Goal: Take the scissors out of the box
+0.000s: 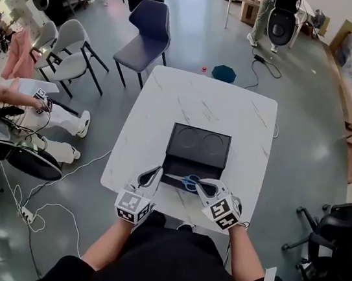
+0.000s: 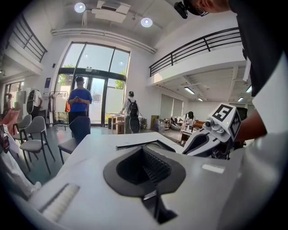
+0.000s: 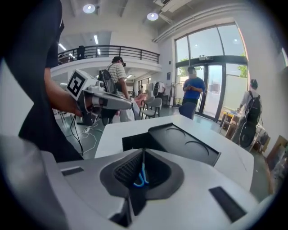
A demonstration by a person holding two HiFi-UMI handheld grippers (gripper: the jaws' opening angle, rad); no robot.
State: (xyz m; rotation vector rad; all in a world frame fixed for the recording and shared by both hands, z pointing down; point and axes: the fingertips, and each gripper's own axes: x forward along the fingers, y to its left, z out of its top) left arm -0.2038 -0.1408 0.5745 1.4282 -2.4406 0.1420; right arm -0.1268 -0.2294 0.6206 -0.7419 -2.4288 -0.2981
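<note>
A black box (image 1: 173,167) lies open in the middle of the white table (image 1: 169,96), its lid (image 1: 199,145) folded back and showing two round hollows. The scissors (image 1: 187,182) have blue handles and hang over the box's near part, blades pointing left. My right gripper (image 1: 203,185) is shut on them; in the right gripper view the blue handles (image 3: 140,177) show between the jaws. My left gripper (image 1: 157,172) hovers just left of the blades, shut with nothing in it. The left gripper view shows the right gripper (image 2: 215,134) beyond the box edge (image 2: 139,144).
Chairs (image 1: 146,34) stand off the table's far left corner. A seated person (image 1: 11,102) is at the left, with cables (image 1: 48,206) on the floor. More people stand at the back near a glass door (image 2: 81,101). An office chair (image 1: 334,242) is at the right.
</note>
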